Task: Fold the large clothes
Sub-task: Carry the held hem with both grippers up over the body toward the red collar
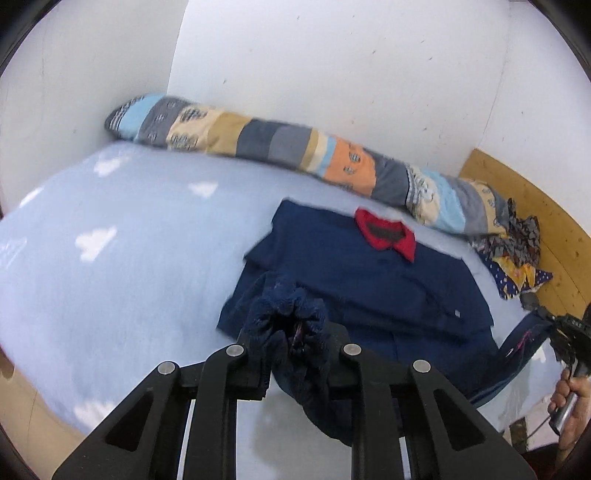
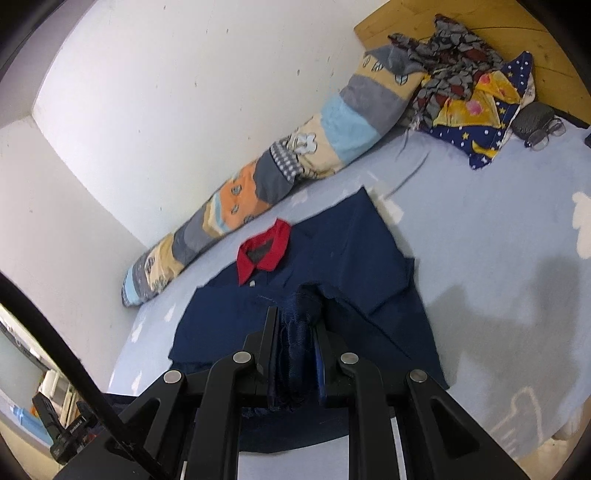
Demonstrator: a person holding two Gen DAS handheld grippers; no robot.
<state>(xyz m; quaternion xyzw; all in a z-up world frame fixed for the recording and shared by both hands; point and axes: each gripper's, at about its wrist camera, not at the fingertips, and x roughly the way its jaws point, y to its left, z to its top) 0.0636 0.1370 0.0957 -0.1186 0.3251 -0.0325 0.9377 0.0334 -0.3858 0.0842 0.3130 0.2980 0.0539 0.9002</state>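
White walls and a pale blue bedsheet with white cloud prints point(image 1: 122, 258) fill the left wrist view, with a long patchwork bolster in blue, grey and orange point(image 1: 280, 147) lying along the wall. On the sheet lies the navy blue shirt with a red collar point(image 1: 369, 280), its sleeves apparently folded in over the body. The left gripper point(image 1: 291, 354) is clamped on a bunched handful of the shirt's navy hem, lifted clear of the bed. At the right edge a hand point(image 1: 570, 406) holds the other tool's handle.

From the right wrist view the same shirt point(image 2: 354, 251) spreads ahead, collar toward the bolster point(image 2: 258, 192), and the right gripper point(image 2: 295, 332) pinches a gathered strip of the near hem between its black fingers. A heap of crumpled patterned clothes point(image 2: 472, 92) sits near the wooden headboard point(image 2: 406, 18) — well apart from the work.

The step in hand looks like carrying the bottom hem up toward the collar. Doing it well probably means keeping both grips level and evenly spaced so the fold line runs straight — and laying the hem down flat before letting go, since bunched fabric may wrinkle.
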